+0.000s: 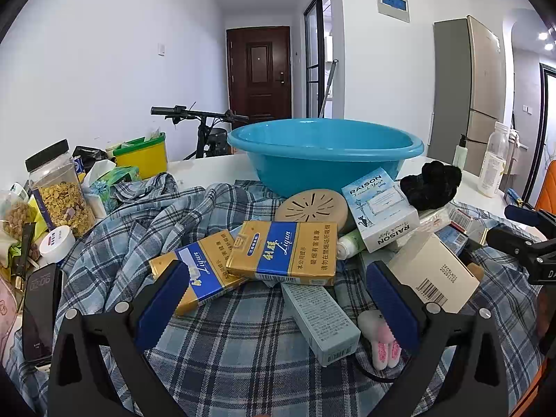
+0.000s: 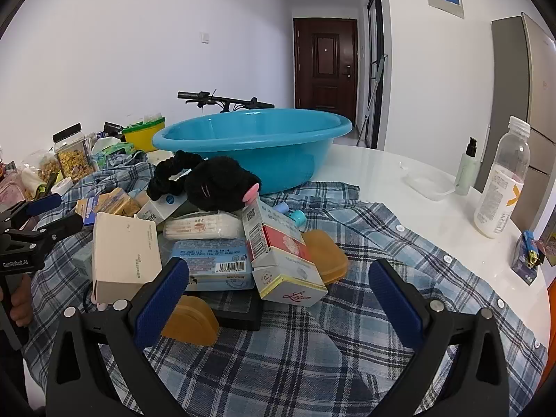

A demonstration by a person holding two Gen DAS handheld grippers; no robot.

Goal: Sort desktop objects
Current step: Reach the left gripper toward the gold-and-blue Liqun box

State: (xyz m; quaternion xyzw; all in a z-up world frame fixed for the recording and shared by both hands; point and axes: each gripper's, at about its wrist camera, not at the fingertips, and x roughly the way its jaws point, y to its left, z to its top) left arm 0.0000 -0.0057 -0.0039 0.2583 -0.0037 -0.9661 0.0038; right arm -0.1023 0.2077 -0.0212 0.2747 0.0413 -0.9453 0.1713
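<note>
Both grippers wide open, nothing held, so this looks like the pick-selection step. The left gripper hovers low over the plaid shirt, gold-and-blue cigarette packs just ahead of its fingers. The right gripper faces the red-and-white carton straight ahead. Beyond the pile, the blue basin appears empty, though its floor is partly hidden. Next move: close in squarely on one box, then lift clear.
</note>
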